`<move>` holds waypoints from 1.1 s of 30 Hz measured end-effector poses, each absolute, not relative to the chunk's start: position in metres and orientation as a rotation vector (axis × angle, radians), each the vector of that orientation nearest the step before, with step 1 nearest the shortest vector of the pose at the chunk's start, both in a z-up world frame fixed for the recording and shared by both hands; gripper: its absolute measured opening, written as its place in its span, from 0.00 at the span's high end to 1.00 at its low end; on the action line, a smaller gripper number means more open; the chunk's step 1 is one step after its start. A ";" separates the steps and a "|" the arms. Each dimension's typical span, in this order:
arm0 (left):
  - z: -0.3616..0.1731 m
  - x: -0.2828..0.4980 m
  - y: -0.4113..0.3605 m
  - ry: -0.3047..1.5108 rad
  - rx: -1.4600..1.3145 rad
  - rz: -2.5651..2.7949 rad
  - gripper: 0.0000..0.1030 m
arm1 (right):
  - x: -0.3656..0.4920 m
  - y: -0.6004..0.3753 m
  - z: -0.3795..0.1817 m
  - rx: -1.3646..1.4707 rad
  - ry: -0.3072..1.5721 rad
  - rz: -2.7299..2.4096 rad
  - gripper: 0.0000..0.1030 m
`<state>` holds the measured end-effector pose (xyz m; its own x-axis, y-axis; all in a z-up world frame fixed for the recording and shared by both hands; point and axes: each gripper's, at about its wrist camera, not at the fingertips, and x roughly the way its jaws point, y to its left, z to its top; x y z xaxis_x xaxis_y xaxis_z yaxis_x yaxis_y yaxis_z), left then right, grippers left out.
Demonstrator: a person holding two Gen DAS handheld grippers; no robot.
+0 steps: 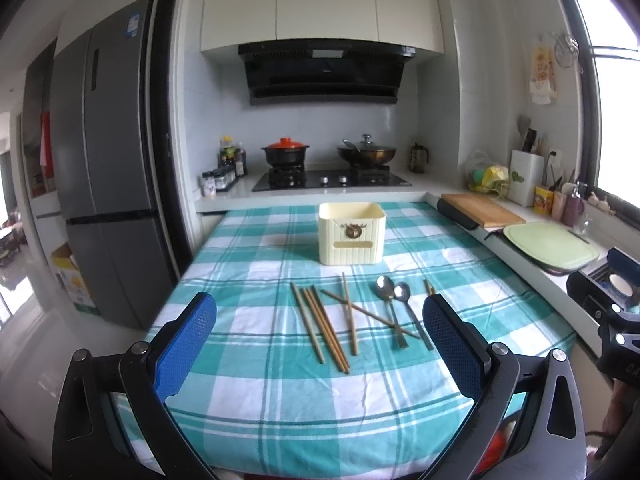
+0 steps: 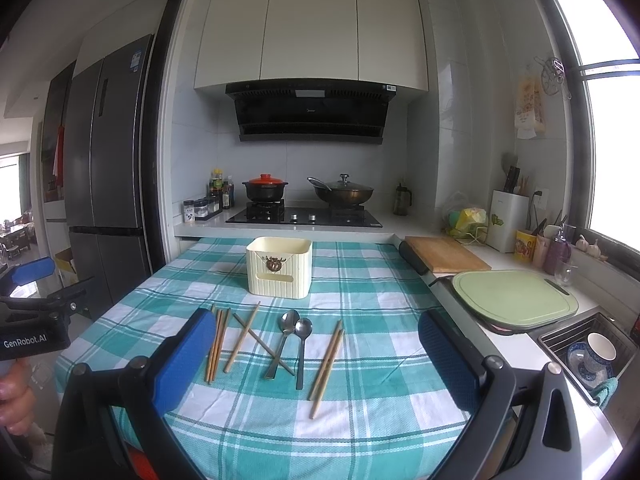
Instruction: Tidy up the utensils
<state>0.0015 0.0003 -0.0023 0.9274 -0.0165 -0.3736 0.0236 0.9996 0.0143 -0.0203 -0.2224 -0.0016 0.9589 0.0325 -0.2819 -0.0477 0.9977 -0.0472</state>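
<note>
A: What is closest to the cameras?

B: Both claws. The left claw (image 1: 320, 336) and the right claw (image 2: 316, 354) each hang above the near edge of the surface (image 1: 280, 400), blue pads spread wide with nothing between them.

A: And just past them?

B: The utensils lie loose on the checked cloth (image 2: 360, 280). A bundle of wooden chopsticks (image 1: 324, 330) sits to the left, then a crossed pair (image 1: 352, 312), then two metal spoons (image 2: 294, 336) side by side with handles toward the near edge. One crossed chopstick runs over the spoon handles. Another pair of chopsticks (image 2: 326, 364) lies to the right of the spoons.

A: Where is the container?

B: The cream holder (image 1: 352, 236) stands upright beyond the utensils, apart from them, open at the top.

A: Anything around the edges?

B: To the right, a green cutting board (image 2: 516, 300) and a wooden board (image 2: 448, 254) sit on the counter, with a sink (image 2: 560, 344) holding a cup. Farther back, a stove (image 2: 304, 216) carries a red-lidded pot (image 2: 264, 188) and a wok (image 2: 344, 194). A grey fridge (image 1: 108, 160) stands at the left.
</note>
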 end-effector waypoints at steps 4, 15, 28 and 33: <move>-0.003 0.001 0.001 0.384 0.018 -0.021 0.00 | -0.020 -0.223 -0.001 -0.053 0.288 0.042 0.00; -0.003 0.001 0.001 0.386 0.018 -0.022 0.00 | -0.019 -0.221 -0.003 -0.049 0.293 0.041 0.00; -0.003 0.001 0.001 0.388 0.018 -0.023 0.00 | -0.019 -0.223 -0.004 -0.047 0.298 0.042 0.00; -0.004 0.002 0.002 0.389 0.018 -0.024 0.00 | -0.019 -0.223 -0.005 -0.047 0.300 0.043 0.00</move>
<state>0.0022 0.0016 -0.0037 0.9249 -0.0196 -0.3798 0.0266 0.9996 0.0132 -0.0188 -0.2233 -0.0051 0.9544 0.0351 -0.2965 -0.0492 0.9980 -0.0401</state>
